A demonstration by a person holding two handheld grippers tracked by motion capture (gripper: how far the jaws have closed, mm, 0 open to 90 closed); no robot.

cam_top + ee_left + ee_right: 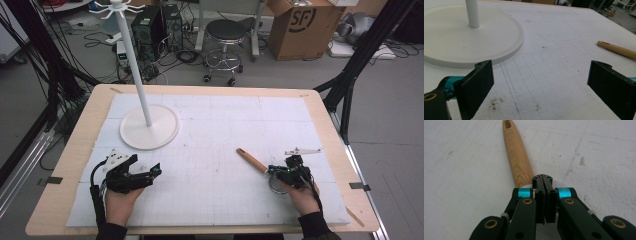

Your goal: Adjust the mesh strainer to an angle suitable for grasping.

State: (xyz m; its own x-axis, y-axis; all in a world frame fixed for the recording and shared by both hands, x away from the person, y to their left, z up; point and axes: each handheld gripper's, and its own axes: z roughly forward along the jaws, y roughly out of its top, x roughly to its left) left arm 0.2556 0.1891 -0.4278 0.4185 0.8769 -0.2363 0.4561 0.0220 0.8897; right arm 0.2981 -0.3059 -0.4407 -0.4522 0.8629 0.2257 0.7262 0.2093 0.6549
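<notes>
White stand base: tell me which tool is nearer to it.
Left. The left tool sits open just in front of the white stand base, off its near rim. The right tool is across the mat, shut at the wooden handle.

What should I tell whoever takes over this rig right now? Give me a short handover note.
Left gripper: jaws wide open, holding nothing, low over the white mat near the white stand.
Right gripper: jaws pressed together at the near end of the wooden-handled utensil, apparently gripping its thin neck; its head looks like a round mesh.
Utensil lies on the mat, handle pointing toward the stand.
Done: utensil apparently grasped.
Left: lifting it; probably hanging it on the stand's hooks.
</notes>
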